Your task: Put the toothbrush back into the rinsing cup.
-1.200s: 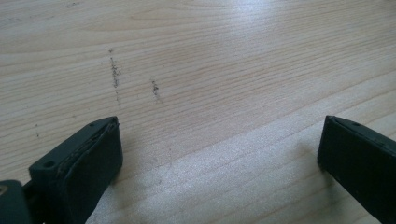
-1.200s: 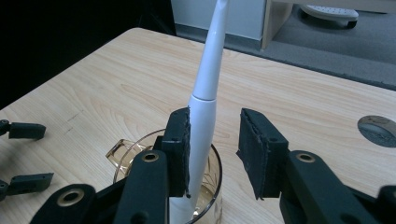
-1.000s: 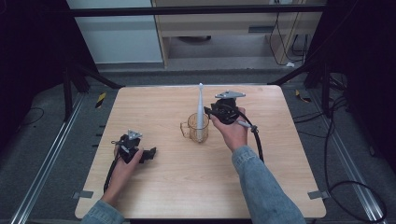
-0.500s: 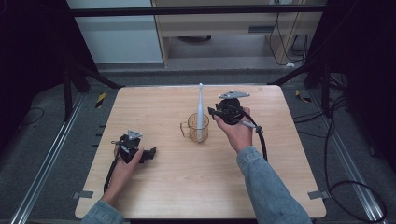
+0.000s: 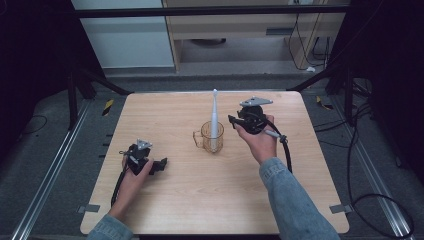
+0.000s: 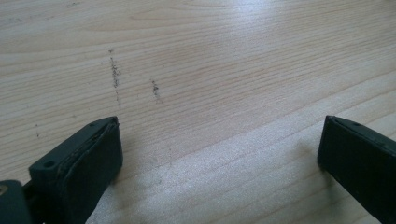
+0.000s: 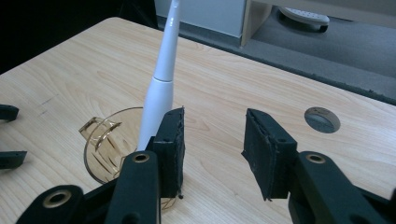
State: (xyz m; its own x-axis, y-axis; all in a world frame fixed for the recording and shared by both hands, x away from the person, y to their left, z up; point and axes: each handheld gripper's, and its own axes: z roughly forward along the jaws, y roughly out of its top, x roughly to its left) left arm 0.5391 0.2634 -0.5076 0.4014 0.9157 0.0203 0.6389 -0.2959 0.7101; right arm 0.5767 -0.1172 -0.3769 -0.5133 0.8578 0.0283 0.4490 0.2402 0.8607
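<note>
A clear amber cup (image 5: 212,138) with a handle stands mid-table, and a white electric toothbrush (image 5: 215,113) rests upright in it, leaning slightly. My right gripper (image 5: 233,120) hovers just right of the cup, jaws pointing left toward it. In the right gripper view it (image 7: 212,116) is open with nothing between the jaws. The toothbrush (image 7: 161,88) and cup (image 7: 105,142) sit just left of its left jaw. My left gripper (image 5: 161,164) rests low on the table at front left. In the left gripper view it (image 6: 219,126) is wide open over bare wood.
The wooden table (image 5: 200,200) has a round cable hole (image 7: 322,119) near its far right. A black cable (image 5: 286,150) trails from the right gripper past the forearm. The left gripper's jaws (image 7: 9,135) peek in at the right gripper view's left edge. Dark floor and rails surround the table.
My right gripper has drawn back slightly to the right, away from the toothbrush, which stays standing in the cup. The left gripper has not moved.
</note>
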